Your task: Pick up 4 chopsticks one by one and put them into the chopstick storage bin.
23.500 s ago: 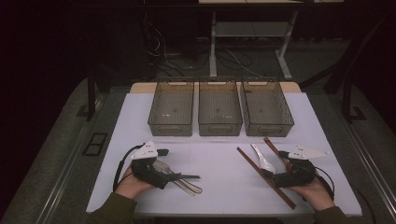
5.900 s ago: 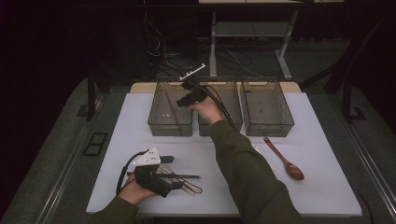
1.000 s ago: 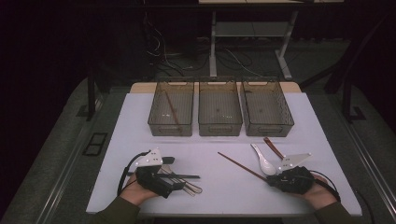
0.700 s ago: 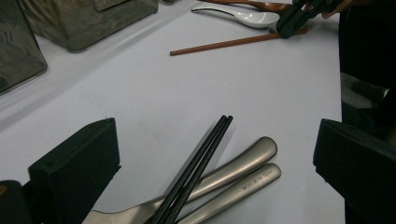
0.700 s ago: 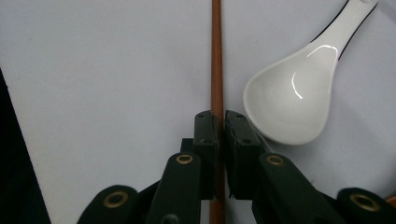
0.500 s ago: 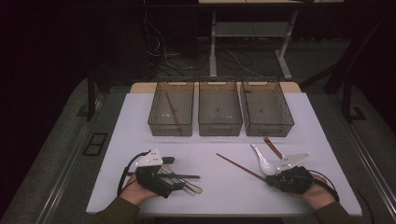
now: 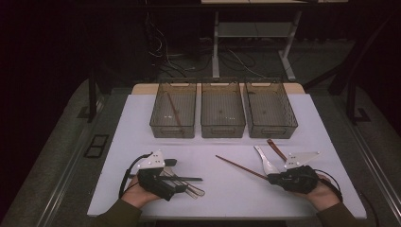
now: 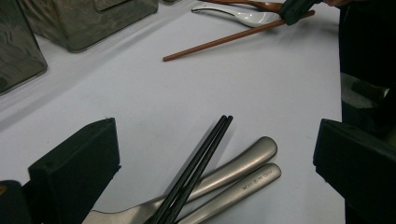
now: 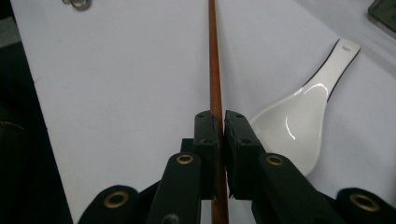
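White tabletop (image 7: pixel 142 123): right tongs (image 9: pixel 219 122) clamp brown chopstick (image 9: pixel 214 60); left tongs (image 8: pixel 212 154) gape.

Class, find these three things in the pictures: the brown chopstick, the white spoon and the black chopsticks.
brown chopstick (image 9: pixel 214 60), right gripper view, on its shaft above the jaws
white spoon (image 9: pixel 299 126), right gripper view, on its bowl
black chopsticks (image 8: pixel 198 165), left gripper view, midway along the pair
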Demonstrator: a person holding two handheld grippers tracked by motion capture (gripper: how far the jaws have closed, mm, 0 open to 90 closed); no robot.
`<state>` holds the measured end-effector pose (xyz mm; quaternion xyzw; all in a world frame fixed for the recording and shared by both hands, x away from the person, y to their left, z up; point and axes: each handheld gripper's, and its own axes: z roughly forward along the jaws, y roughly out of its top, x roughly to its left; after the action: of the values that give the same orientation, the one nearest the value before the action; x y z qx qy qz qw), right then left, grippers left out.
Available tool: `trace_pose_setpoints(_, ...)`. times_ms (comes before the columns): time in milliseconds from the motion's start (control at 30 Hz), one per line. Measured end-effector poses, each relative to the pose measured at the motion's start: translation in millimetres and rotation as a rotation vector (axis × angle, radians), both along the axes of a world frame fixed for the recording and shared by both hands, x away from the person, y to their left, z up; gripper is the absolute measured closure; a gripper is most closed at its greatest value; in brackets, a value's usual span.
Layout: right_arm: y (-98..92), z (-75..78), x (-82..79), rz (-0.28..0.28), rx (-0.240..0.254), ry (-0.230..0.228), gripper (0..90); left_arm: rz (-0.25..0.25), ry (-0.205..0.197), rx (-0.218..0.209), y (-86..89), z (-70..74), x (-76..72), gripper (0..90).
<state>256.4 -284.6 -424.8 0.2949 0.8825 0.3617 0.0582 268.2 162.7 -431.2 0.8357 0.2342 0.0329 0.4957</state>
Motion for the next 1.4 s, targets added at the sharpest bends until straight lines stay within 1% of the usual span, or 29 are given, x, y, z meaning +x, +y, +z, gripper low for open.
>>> trace_pose_setpoints(133,0.7,4.3,1.7,0.000,0.028,-0.006,83.7,0.000,-0.001,0.000,0.2,-0.1,0.4,0.0)
trace_pose_setpoints(167,0.7,5.6,2.5,0.002,0.041,-0.014,83.7,0.000,-0.001,-0.001,0.3,-0.1,0.4,0.0)
trace_pose_setpoints(400,-0.1,14.6,5.9,-0.005,0.085,-0.036,83.7,0.001,-0.001,-0.001,0.2,-0.1,0.4,0.0)
trace_pose_setpoints(567,0.8,21.9,8.9,-0.005,0.116,-0.059,83.7,0.001,-0.001,-0.001,0.3,-0.1,0.3,0.0)
trace_pose_setpoints(733,1.8,31.5,12.7,-0.008,0.157,-0.077,83.7,-0.001,-0.003,0.002,0.4,-0.1,0.7,0.0)
trace_pose_setpoints(767,2.1,33.5,14.2,-0.009,0.163,-0.091,83.7,-0.001,-0.005,0.003,0.4,-0.2,0.8,0.0)
trace_pose_setpoints(833,3.3,36.8,16.6,-0.012,0.176,-0.099,83.7,0.001,-0.002,0.002,0.3,-0.2,0.7,0.0)
trace_pose_setpoints(1000,7.6,47.0,24.5,-0.016,0.194,-0.128,83.7,0.007,0.001,-0.001,0.8,-0.6,1.1,0.0)
trace_pose_setpoints(1100,10.7,52.8,29.2,-0.021,0.203,-0.138,83.6,0.008,0.001,0.004,1.1,-0.9,1.3,0.0)
trace_pose_setpoints(1200,15.2,57.8,34.8,-0.028,0.195,-0.143,83.6,0.011,0.001,0.001,1.2,-1.5,1.7,0.0)
trace_pose_setpoints(1400,23.6,64.3,44.5,-0.045,0.197,-0.153,83.6,0.010,0.001,0.001,1.9,-1.5,2.1,0.0)
